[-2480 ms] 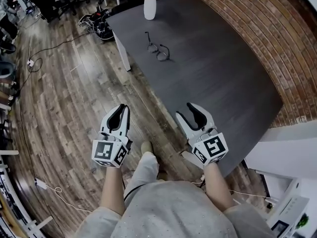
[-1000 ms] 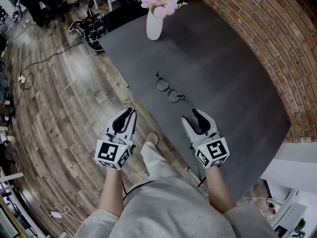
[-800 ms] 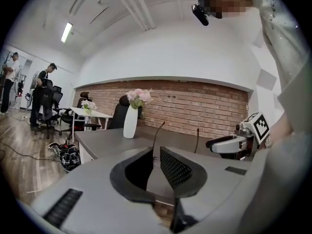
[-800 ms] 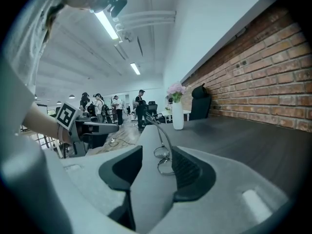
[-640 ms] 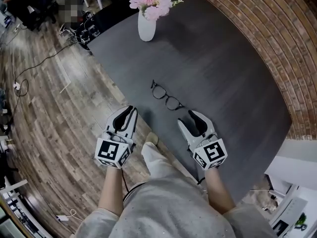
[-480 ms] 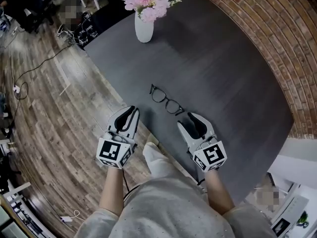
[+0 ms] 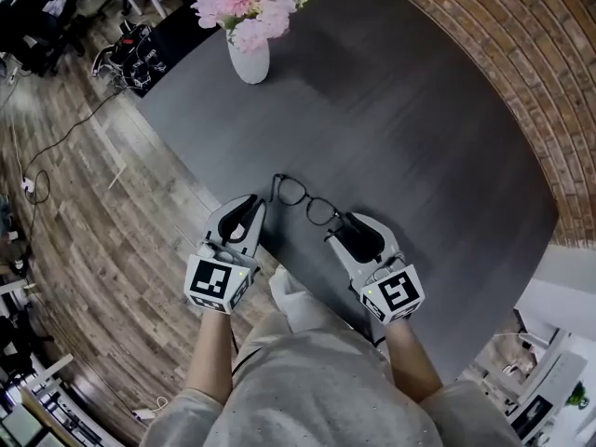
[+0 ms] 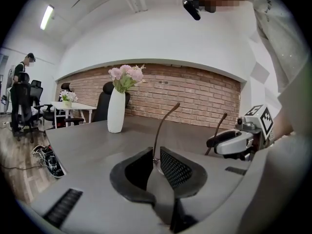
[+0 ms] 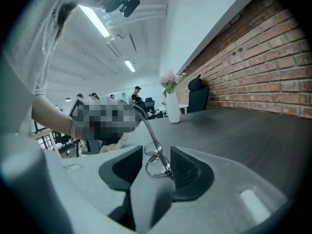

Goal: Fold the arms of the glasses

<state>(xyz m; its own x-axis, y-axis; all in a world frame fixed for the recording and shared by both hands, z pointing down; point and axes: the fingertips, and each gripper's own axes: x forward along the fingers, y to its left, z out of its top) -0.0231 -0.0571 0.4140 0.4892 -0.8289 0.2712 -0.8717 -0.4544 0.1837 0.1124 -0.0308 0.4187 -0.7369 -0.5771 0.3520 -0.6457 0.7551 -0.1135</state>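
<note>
The left gripper [image 8: 156, 152] has its jaws a little apart, one unfolded arm of the glasses [image 7: 307, 200] rising in line with the gap. The right gripper [image 9: 157, 153] is likewise spread, with a lens and hinge just at its tips. The glasses sit near the front edge of the dark table [image 7: 419, 128], their frame running crosswise from one gripper to the other, the right slightly nearer. Half a second ago both grippers were clearly short of the frame and have since closed in on its two ends.
</note>
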